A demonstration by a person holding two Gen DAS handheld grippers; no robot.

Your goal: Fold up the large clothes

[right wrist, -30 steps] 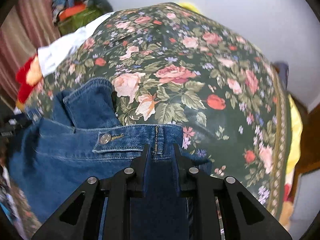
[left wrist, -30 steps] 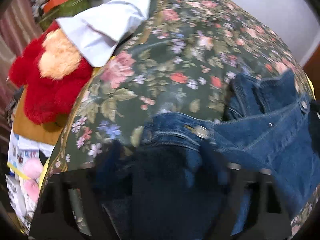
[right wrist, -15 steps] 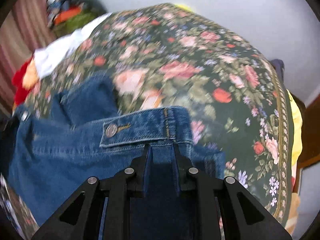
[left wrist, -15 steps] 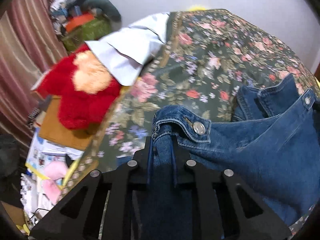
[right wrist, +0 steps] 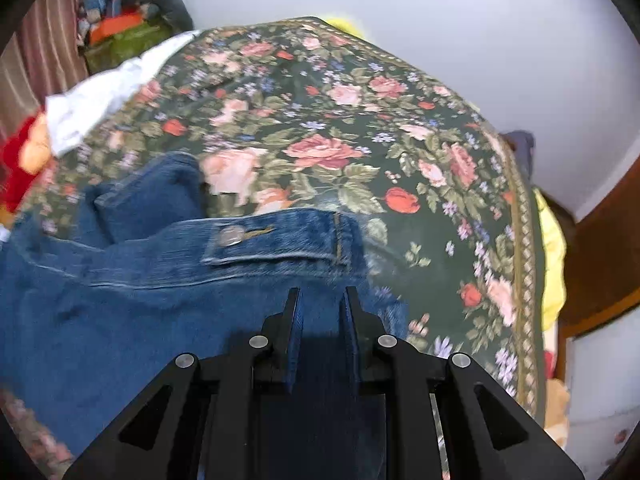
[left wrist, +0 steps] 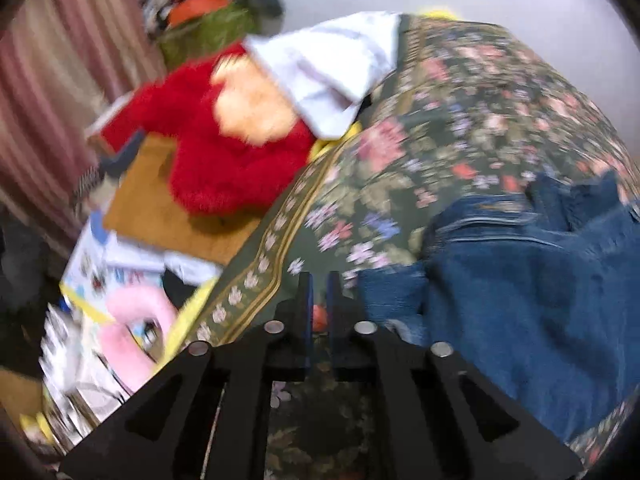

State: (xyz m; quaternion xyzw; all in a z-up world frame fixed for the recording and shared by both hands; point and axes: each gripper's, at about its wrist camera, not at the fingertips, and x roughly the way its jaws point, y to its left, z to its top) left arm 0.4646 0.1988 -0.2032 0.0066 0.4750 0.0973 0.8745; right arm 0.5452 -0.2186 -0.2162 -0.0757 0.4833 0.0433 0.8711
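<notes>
The right gripper [right wrist: 319, 300] is seen clamped on the denim garment [right wrist: 140, 304], whose buttoned band [right wrist: 276, 240] is laid crosswise just beyond the fingertips on the floral bedspread [right wrist: 320, 128]. The left gripper [left wrist: 318, 288] has just been closing and is nearly shut with nothing between its fingers; the denim is heaped just right of them. The right hand is judged nearer.

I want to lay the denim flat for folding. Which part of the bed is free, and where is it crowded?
Free: the floral bedspread between the denim garment and the wall, up to its right border. Crowded: the far left corner, under the white cloth, and beside the bed, with a red plush toy.
</notes>
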